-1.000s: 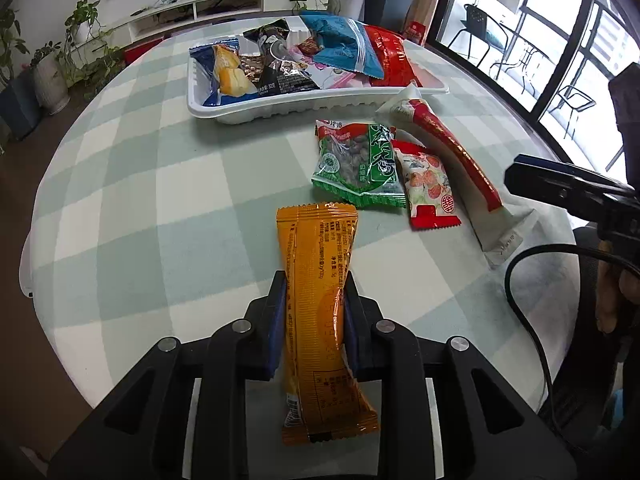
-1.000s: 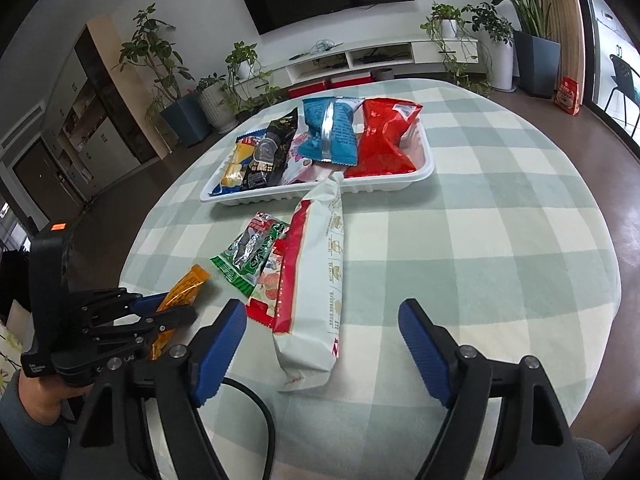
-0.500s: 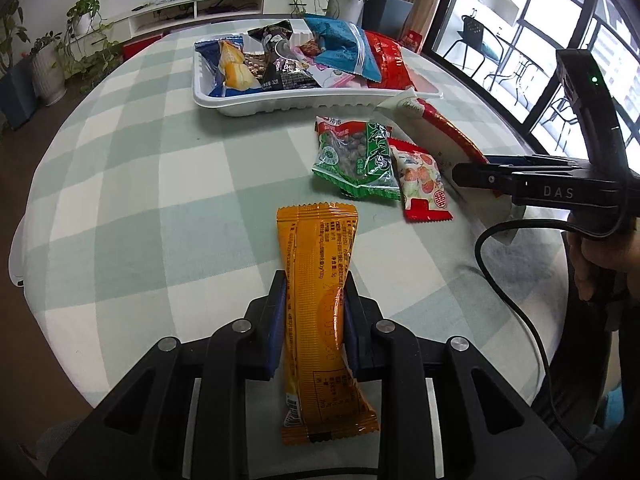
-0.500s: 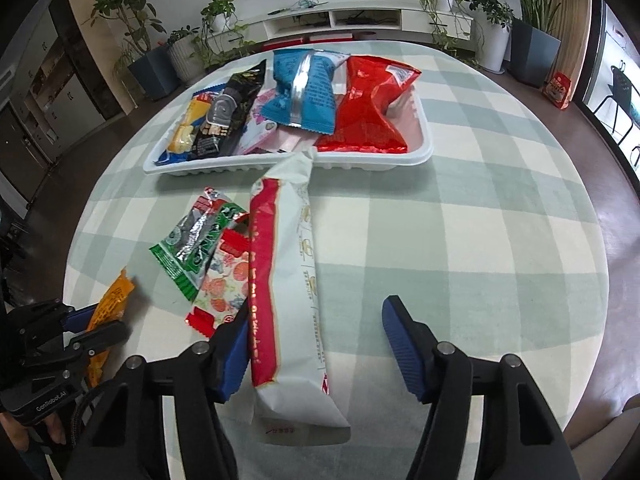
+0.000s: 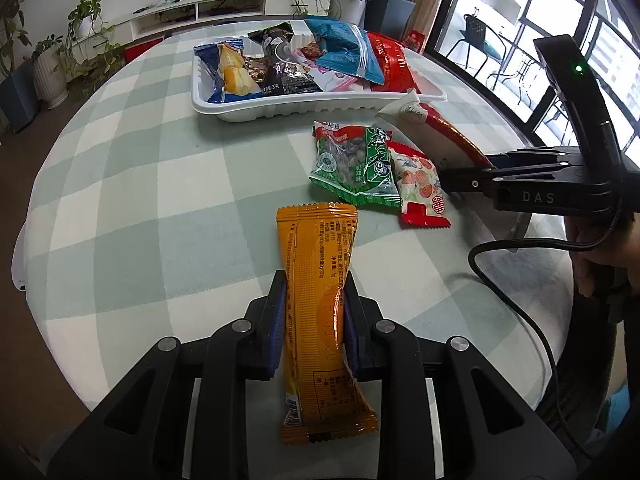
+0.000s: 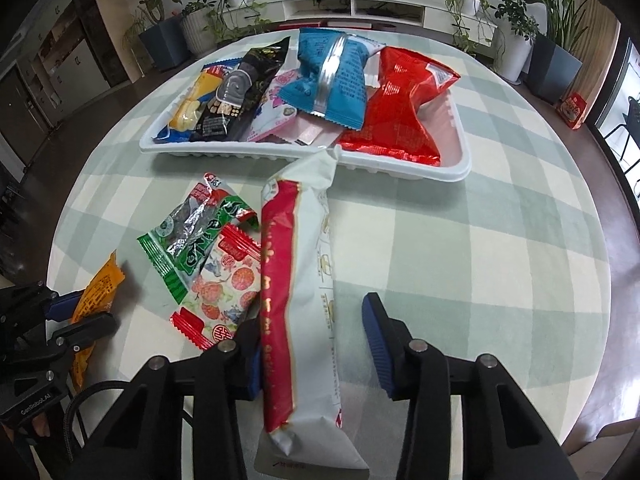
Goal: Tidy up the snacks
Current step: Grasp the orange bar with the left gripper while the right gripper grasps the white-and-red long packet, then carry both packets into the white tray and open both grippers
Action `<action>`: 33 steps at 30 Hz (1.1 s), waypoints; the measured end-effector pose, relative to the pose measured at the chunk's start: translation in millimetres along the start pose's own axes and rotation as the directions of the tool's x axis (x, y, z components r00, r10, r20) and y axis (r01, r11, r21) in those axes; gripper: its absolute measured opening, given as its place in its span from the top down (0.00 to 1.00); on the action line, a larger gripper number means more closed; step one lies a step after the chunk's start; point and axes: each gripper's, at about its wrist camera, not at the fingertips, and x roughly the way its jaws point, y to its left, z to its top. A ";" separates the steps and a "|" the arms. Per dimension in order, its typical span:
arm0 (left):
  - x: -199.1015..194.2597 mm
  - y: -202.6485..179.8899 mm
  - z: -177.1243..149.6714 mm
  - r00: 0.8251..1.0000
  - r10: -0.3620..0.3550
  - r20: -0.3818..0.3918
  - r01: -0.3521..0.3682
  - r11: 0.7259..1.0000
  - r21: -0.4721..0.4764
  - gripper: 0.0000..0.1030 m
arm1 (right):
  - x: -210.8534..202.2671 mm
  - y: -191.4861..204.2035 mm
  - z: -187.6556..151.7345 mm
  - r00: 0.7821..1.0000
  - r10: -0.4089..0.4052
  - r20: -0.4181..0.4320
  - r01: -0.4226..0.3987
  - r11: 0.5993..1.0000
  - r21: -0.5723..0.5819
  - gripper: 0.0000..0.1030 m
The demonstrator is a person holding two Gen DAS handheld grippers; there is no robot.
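My left gripper (image 5: 313,312) is shut on an orange snack packet (image 5: 320,280) above the near side of the checked table; it also shows in the right wrist view (image 6: 98,292). My right gripper (image 6: 312,332) is open, its jaws on either side of a long white and red packet (image 6: 300,280) that lies on the table, its far end touching the tray. A white tray (image 6: 460,148) at the far side holds several snack packets. A green packet (image 6: 192,240) and a red and white fruit packet (image 6: 224,292) lie left of the long packet.
The round table has a green and white checked cloth (image 6: 480,240). The right gripper's body and cable (image 5: 520,304) reach over the table's right side in the left wrist view. Potted plants and a low TV shelf (image 6: 360,4) stand beyond the table.
My right gripper moved forward and down until its open jaws straddle the long white and red packet. My left gripper kept hold of the orange packet and shifted slightly.
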 end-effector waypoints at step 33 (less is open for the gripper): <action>-13.3 10.7 0.3 0.997 -0.033 0.068 0.036 0.998 -0.046 0.79 | -41.0 -2.3 -34.1 0.994 0.051 0.096 -0.053 0.998 0.021 0.79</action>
